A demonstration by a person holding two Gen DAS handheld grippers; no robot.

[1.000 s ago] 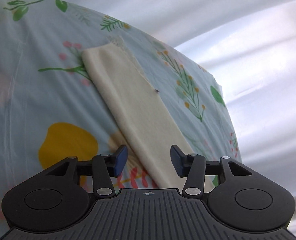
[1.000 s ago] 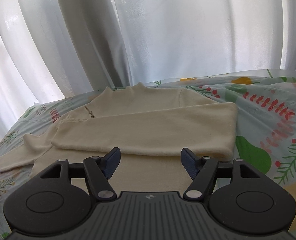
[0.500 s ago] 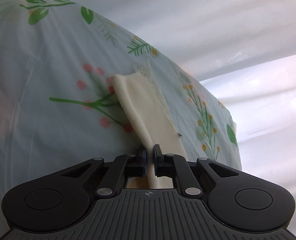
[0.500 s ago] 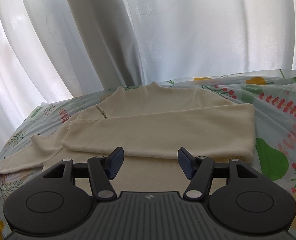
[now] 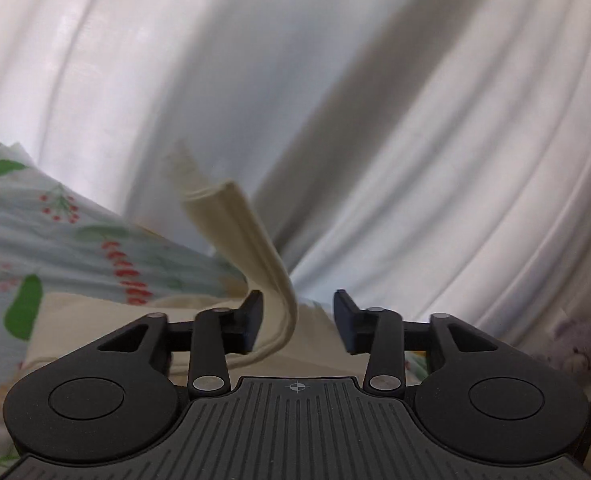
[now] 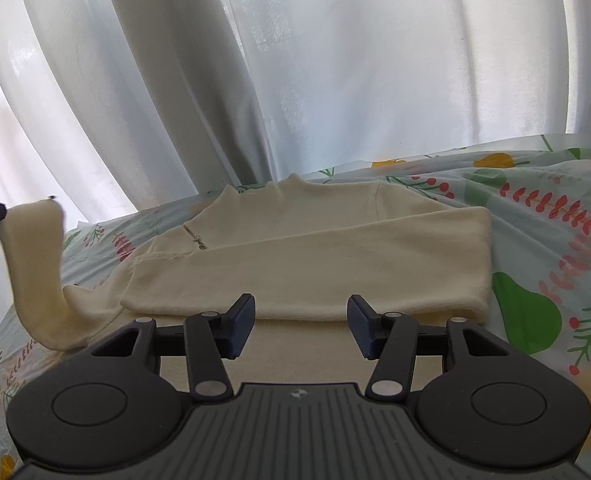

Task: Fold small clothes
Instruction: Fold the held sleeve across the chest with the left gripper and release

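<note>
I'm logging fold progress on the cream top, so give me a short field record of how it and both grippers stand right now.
garment: cream top lying on the floral sheet
one sleeve: folded flat across the body
other sleeve: lifted in the air, between the left gripper's pads
left gripper: jaws opening, pads not pressing the sleeve
right gripper: jaws closing, nothing between them
backdrop: white curtain

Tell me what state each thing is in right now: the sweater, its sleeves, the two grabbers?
Cream sweater: lying flat on the floral sheet.
Right-hand sleeve: folded across the body.
Loose sleeve: lifted, curling in the air.
Left gripper: jaws opening, sleeve between them, unpinched.
Right gripper: jaws closing, nothing between them.
</note>
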